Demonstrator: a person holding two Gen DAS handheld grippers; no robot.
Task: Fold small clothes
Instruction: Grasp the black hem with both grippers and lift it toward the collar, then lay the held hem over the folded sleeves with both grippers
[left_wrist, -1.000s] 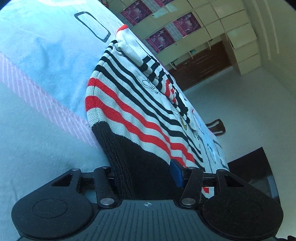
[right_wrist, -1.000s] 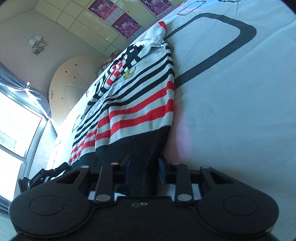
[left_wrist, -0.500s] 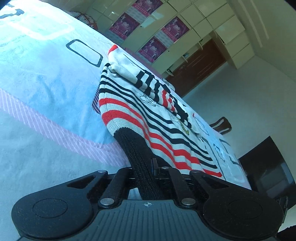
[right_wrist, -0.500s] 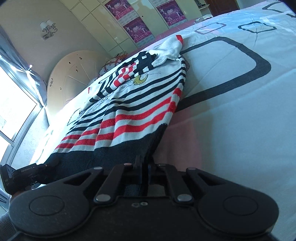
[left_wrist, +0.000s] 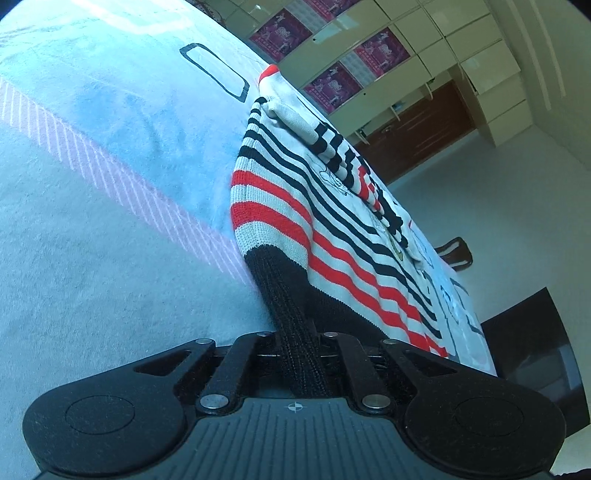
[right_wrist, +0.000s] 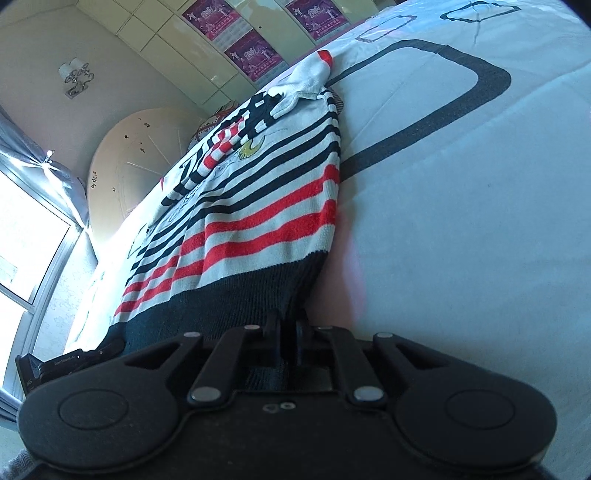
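Gripping the black ribbed hem of the striped sweater, the left gripper has its jaws pressed together on a bunched rope of the knit, which runs straight back between the 2 linkage bars. The right gripper also has the black hem between its jaws at the sweater's other bottom corner; those jaws are easing apart slightly, yet the pads are on the fabric.

The sweater lies spread on the bed, its lower band black, then red and white stripes, then thinner black and white stripes up to a pale collar with a red tip at the far end. A striped sleeve lies folded across the chest, and a small yellow motif shows beside it in the right wrist view. Between the 2 grips the hem is drawn up off the bedcover.

The bedcover is pale blue-white with dark rounded-rectangle outlines and a pink hatched band. Beyond the bed stand cream cupboards bearing magenta posters, a round headboard, a wall lamp and a bright window.
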